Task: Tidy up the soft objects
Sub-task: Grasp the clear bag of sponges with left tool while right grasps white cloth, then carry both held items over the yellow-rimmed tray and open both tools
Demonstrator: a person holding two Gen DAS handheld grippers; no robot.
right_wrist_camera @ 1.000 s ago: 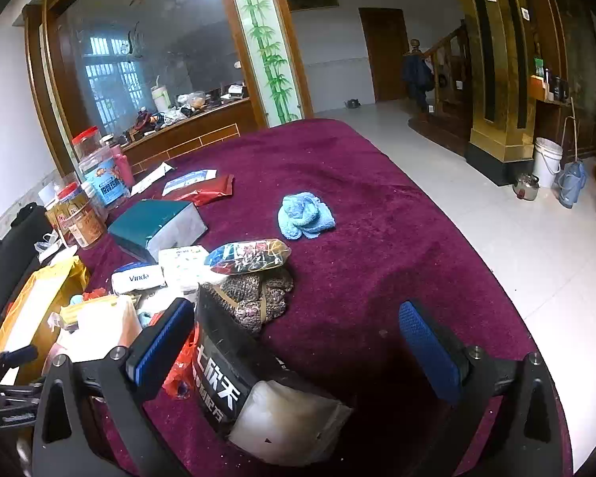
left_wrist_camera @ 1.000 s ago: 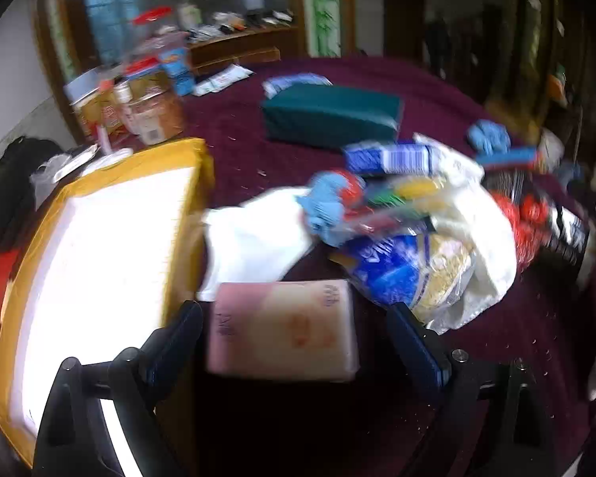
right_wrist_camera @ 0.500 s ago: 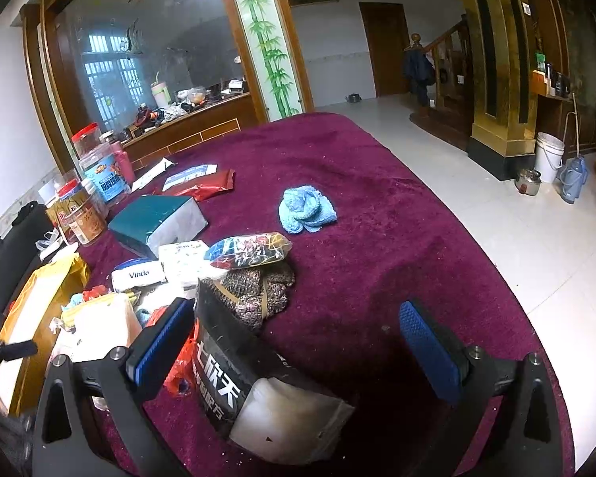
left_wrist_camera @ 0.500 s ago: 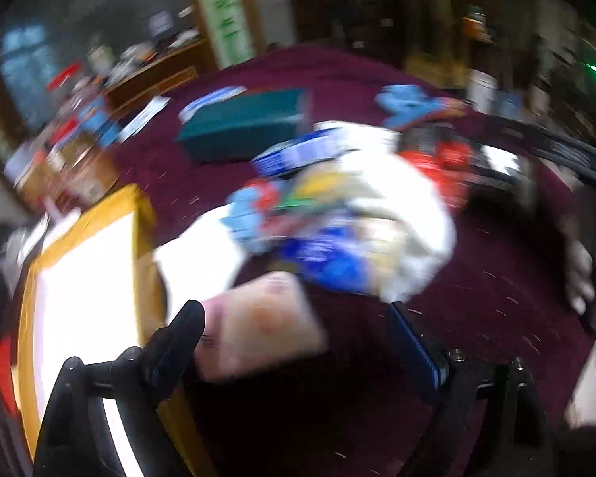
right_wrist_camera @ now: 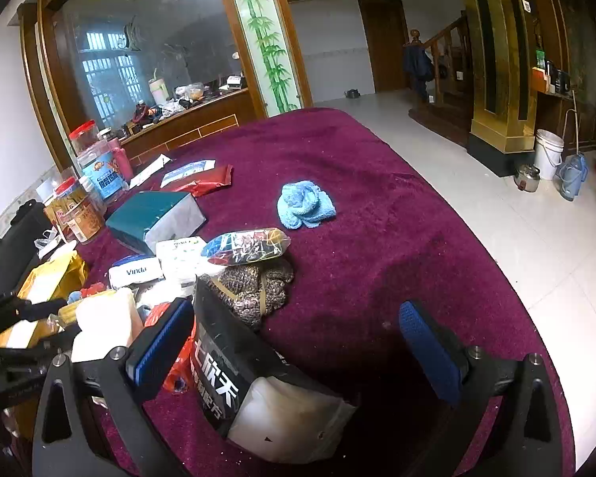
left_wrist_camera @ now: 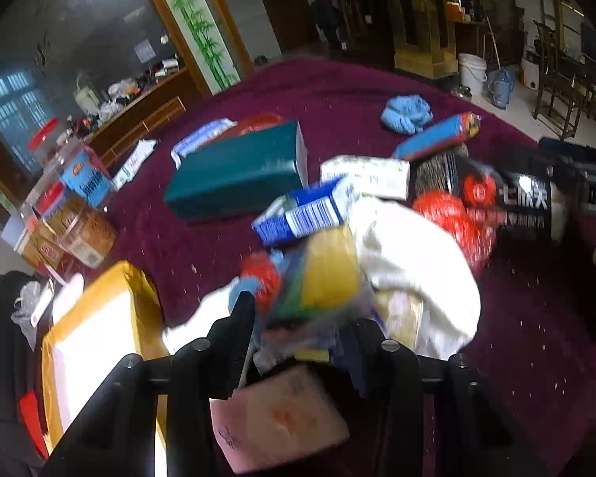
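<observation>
Since a second ago the left gripper (left_wrist_camera: pixel 298 318) has swung off the pink tissue pack (left_wrist_camera: pixel 278 421), which now lies below its fingers, and onto the pile beside it; its jaws have just been closing and now stand narrow around a blurred clear bag of yellow, green and red things (left_wrist_camera: pixel 318 282). The bag sits between the fingers, seemingly pinched, with the white cloth (left_wrist_camera: pixel 417 262) just beside it. The right gripper (right_wrist_camera: pixel 294 338) has not shifted: its jaws stand wide and empty, the black pouch with white lettering (right_wrist_camera: pixel 226 373) lying near its left finger but not gripped.

The soft goods are heaped mid-table on the maroon cloth (right_wrist_camera: pixel 377 238): blue towel (right_wrist_camera: pixel 304 204) apart at the far side, knitted brown piece (right_wrist_camera: pixel 254 290) under a printed packet (right_wrist_camera: pixel 246 246).

Risks, as I judge them: the grip looks to be on loose film rather than the contents, so the bag may slide out or tear when lifted. The white cloth and the blue-and-white tissue pack (left_wrist_camera: pixel 306 210) lean on the bag and could be dragged along or toppled. The yellow box (left_wrist_camera: pixel 95 338) sits close at the left, so a swing that way may clip its rim.
</observation>
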